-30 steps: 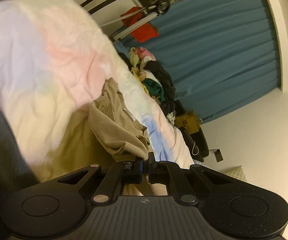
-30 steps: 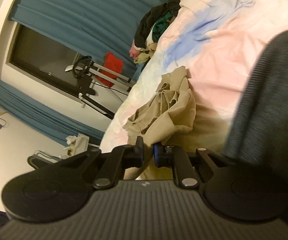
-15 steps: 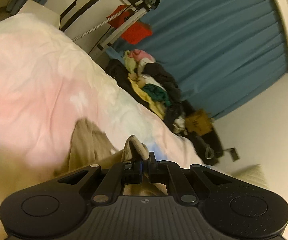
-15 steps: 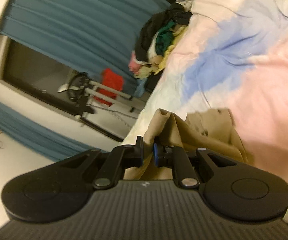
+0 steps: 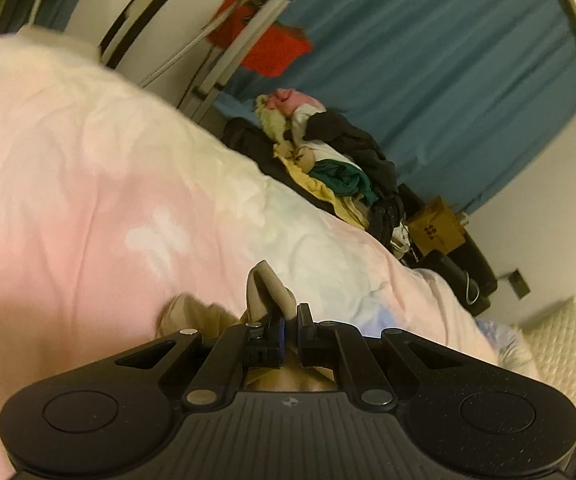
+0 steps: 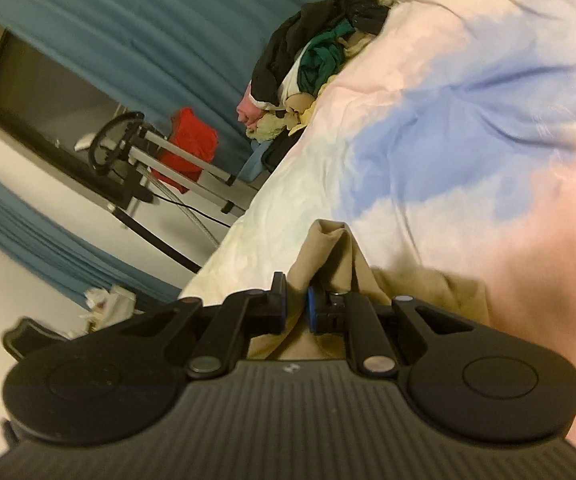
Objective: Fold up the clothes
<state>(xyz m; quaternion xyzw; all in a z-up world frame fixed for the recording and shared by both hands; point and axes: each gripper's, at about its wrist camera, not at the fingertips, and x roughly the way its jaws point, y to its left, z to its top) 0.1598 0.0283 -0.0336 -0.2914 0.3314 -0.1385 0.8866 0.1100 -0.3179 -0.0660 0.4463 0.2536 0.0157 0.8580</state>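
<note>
- The left gripper point(image 5: 291, 316) has its fingers pressed together on a fold of the tan garment point(image 5: 262, 290), which sticks up just past the fingertips.
- The right gripper point(image 6: 296, 304) is likewise clamped on the tan garment point(image 6: 330, 256); a bunched peak of cloth rises between its two fingers.
- The rest of the garment lies crumpled on the pastel bedspread point(image 5: 88, 184) directly under both grippers (mostly hidden by the gripper bodies).
- The bedspread point(image 6: 428, 140) is pink, blue and cream, and wrinkled.
- At the far edge of the bed sits a pile of clothes point(image 5: 328, 160), with black, green, yellow and pink pieces mixed together.
- Behind the pile hangs a blue curtain point(image 5: 428, 60); a red cloth point(image 6: 188, 148) hangs on a metal rack point(image 6: 136, 152) to the left.
</note>
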